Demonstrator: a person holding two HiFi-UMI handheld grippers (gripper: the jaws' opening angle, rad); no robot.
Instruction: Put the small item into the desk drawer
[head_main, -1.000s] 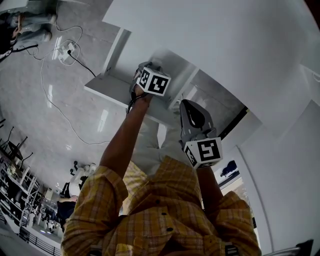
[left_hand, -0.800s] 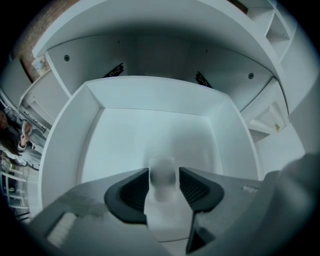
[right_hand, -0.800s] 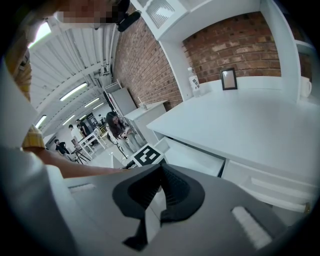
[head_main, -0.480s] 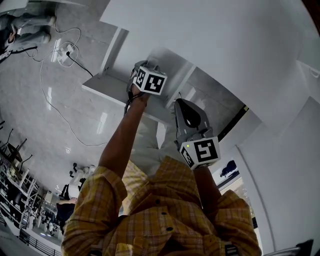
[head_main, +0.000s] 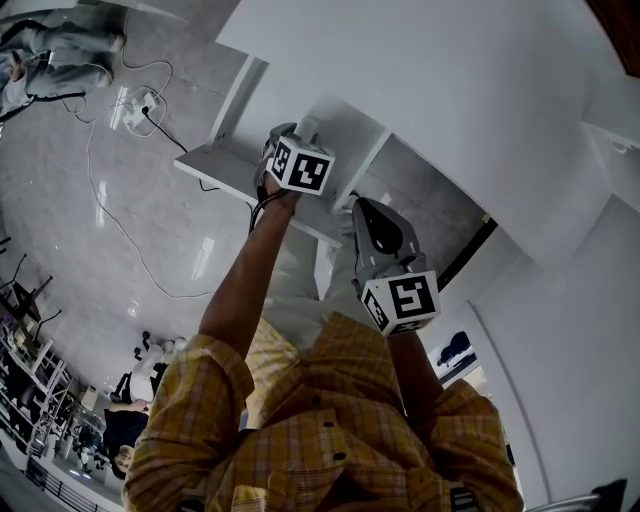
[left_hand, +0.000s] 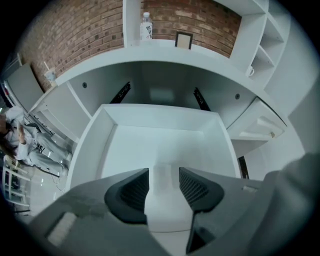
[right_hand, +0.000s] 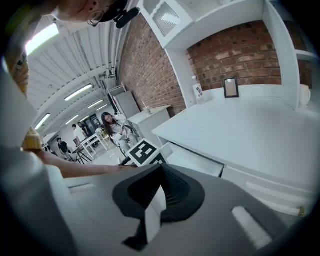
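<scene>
While the right gripper (right_hand: 160, 167) waits shut and empty at 5 o'clock of the left gripper (left_hand: 163, 171), the latter's jaws, just opened wide, straddle what seems the item (left_hand: 161, 180), untouched at 6 o'clock in the drawer (left_hand: 125, 145). Judged light and rigid: pinch its narrow sides.

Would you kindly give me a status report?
Left gripper jaws just been opening over open white desk drawer, small pale item loose between them. Right gripper shut, empty. Nothing blocking drawer.

The shirt (head_main: 330, 430) is yellow plaid; the grey left tool (left_hand: 164, 181) and right tool (right_hand: 159, 192) bear black-and-white marker cubes (head_main: 302, 166).
</scene>
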